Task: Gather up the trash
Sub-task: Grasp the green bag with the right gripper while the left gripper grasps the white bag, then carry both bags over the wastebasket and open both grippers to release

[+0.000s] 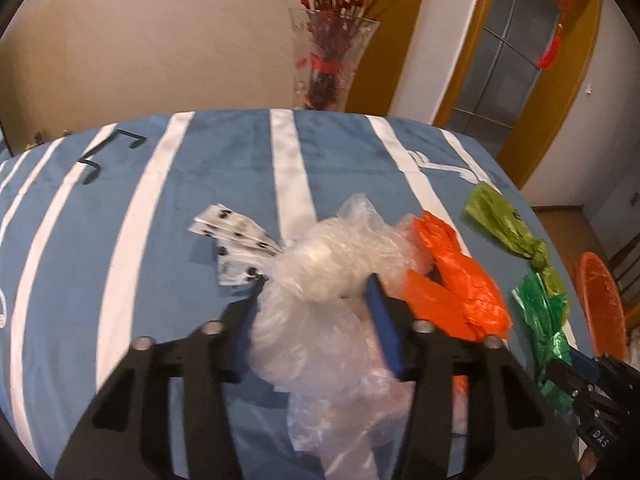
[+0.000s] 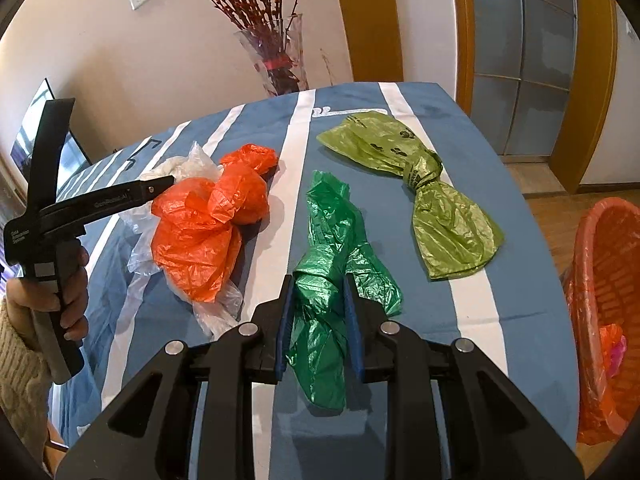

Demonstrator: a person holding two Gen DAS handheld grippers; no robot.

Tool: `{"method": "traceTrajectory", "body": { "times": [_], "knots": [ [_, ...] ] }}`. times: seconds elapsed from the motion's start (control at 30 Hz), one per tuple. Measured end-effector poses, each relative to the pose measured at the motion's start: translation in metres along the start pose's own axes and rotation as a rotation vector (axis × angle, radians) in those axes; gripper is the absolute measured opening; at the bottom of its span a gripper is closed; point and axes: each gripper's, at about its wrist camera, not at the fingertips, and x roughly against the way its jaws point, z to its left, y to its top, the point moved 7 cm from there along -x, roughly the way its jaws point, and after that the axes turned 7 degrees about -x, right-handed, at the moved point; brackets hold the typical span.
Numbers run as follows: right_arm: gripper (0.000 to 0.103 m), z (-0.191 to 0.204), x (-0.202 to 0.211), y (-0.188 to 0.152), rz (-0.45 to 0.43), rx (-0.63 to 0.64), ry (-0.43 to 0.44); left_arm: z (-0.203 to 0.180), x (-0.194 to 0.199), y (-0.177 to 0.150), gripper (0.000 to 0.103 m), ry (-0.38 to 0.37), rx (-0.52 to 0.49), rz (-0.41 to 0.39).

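On the blue and white striped tablecloth point(image 1: 224, 168) lie several crumpled plastic bags. My left gripper point(image 1: 317, 280) is shut on the clear plastic bag point(image 1: 328, 256), which bulges between its blue pads. An orange bag point(image 1: 456, 280) touches the clear one on its right. My right gripper point(image 2: 318, 280) is shut on the knotted dark green bag point(image 2: 320, 236), which still rests on the cloth. A light green knotted bag point(image 2: 440, 200) lies beyond it to the right, and the orange bag point(image 2: 208, 220) lies to the left.
An orange mesh basket point(image 2: 600, 280) stands off the table's right edge with some trash inside. A glass vase of red branches point(image 1: 328, 60) stands beyond the far edge. A white dotted wrapper point(image 1: 236, 232) and black bent rods point(image 1: 92, 168) lie left. A hand point(image 2: 52, 292) holds the left gripper's handle.
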Motion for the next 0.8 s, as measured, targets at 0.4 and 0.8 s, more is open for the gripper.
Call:
{"method": "traceTrajectory", "body": {
  "times": [0.4,0.8],
  "knots": [
    [0.024,0.0,0.027,0.0,-0.041,0.003,0.002,0.004,0.042,0.007,0.019,0.061,0.011,-0.091],
    [0.024,-0.01,0.076,0.004,-0.127,-0.009,0.009,-0.012,0.102,0.023,0.019,0.078,0.018,-0.181]
  ]
}}
